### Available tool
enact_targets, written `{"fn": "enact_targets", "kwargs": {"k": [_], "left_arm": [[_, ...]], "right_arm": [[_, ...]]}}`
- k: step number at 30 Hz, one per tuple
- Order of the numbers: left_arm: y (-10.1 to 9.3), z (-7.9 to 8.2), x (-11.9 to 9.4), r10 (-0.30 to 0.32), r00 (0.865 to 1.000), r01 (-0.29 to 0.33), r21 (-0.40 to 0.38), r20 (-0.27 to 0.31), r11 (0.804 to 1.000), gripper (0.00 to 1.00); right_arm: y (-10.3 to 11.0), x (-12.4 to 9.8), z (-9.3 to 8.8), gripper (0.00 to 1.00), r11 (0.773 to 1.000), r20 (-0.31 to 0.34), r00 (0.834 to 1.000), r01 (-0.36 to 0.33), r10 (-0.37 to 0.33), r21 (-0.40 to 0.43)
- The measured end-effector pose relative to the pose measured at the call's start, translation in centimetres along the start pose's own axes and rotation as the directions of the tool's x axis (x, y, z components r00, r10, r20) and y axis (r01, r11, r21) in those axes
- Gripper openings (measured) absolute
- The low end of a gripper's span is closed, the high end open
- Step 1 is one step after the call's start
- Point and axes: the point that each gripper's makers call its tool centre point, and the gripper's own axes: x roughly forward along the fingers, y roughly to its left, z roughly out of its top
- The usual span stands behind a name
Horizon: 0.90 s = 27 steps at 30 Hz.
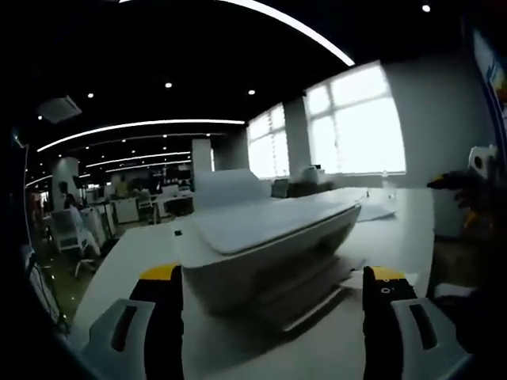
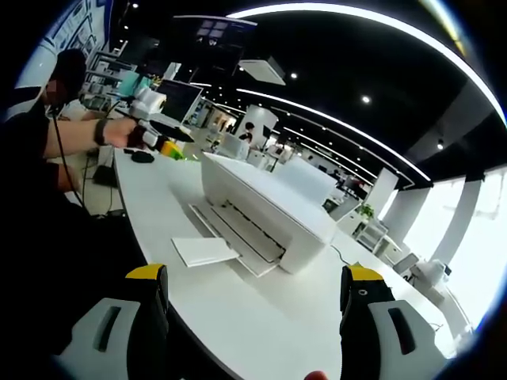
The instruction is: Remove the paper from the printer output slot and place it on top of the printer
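Observation:
A white printer (image 1: 261, 237) stands on a white table (image 1: 380, 332), straight ahead of my left gripper (image 1: 273, 313), whose jaws stand wide open and empty, short of it. Its output tray (image 1: 313, 289) juts out low at the front; I cannot tell paper from tray there. In the right gripper view the printer (image 2: 269, 206) is seen from its front side, and a white sheet of paper (image 2: 204, 251) lies at the end of the output tray (image 2: 238, 233). My right gripper (image 2: 257, 305) is open and empty, well back from the paper.
A hand holds the left gripper (image 2: 154, 133) at the far left of the table (image 2: 238, 317), near a dark mouse (image 2: 142, 157). The right gripper (image 1: 471, 186) shows at the right edge. Loose sheets (image 1: 372, 212) lie behind the printer. Desks and chairs (image 1: 75, 233) fill the office beyond.

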Motion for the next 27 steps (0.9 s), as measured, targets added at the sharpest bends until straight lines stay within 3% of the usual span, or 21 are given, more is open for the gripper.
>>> {"fn": "enact_targets", "kwargs": {"k": [9,27], "left_arm": [[-0.8,0.6,-1.5,-0.016,1.0,0.017,-0.026,0.027,1.0,0.97],[-2.6,1.1,-3.9,-0.012,0.998,0.012,-0.003,0.054,1.0,0.96]], "right_arm": [[0.0,0.0,0.0,0.85,1.0,0.001,1.0,0.001,-0.001,0.0],[0.2,0.0,-0.1,0.85,1.0,0.005,1.0,-0.001,0.001,0.002]]}}
